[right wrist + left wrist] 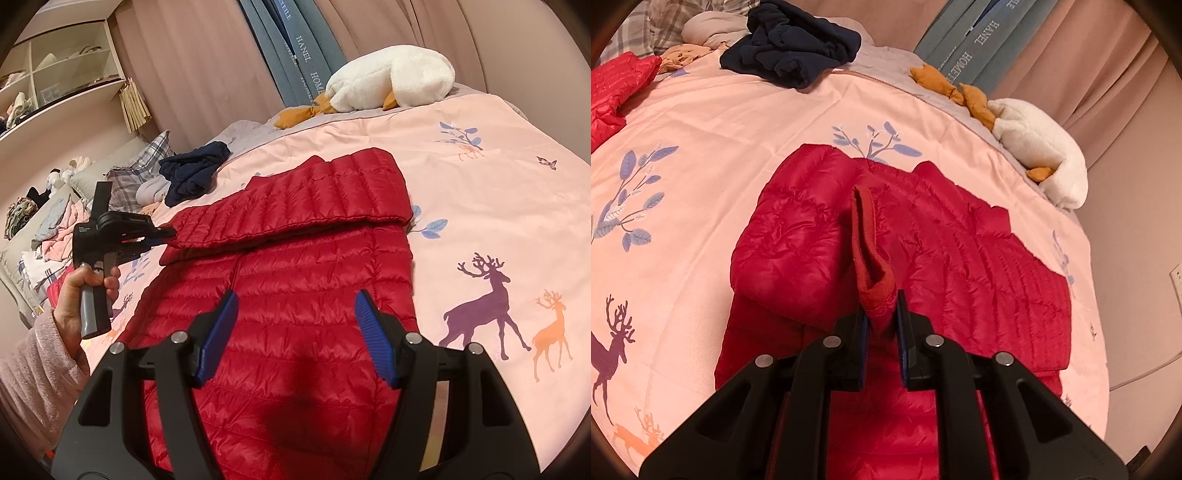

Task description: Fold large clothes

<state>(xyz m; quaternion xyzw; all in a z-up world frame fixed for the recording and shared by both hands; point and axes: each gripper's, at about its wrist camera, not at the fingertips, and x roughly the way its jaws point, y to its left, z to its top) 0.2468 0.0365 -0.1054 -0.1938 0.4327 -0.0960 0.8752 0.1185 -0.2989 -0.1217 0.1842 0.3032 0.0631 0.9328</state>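
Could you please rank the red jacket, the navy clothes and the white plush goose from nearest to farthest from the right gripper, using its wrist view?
From the right gripper:
1. Red jacket, directly beneath.
2. Navy clothes, far left.
3. Plush goose, at the bed's far edge.

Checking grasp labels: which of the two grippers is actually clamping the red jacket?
The left gripper, shut on the red jacket cuff; the right gripper hovers open above it.

Bed covered by a pink quilt [498,206] printed with deer and blue leaves. On it: red puffer jacket [295,295] spread flat at the middle, crumpled navy garment [790,40] beyond, white plush goose [391,77] at the far edge, possibly a second red jacket [613,92] at one side.
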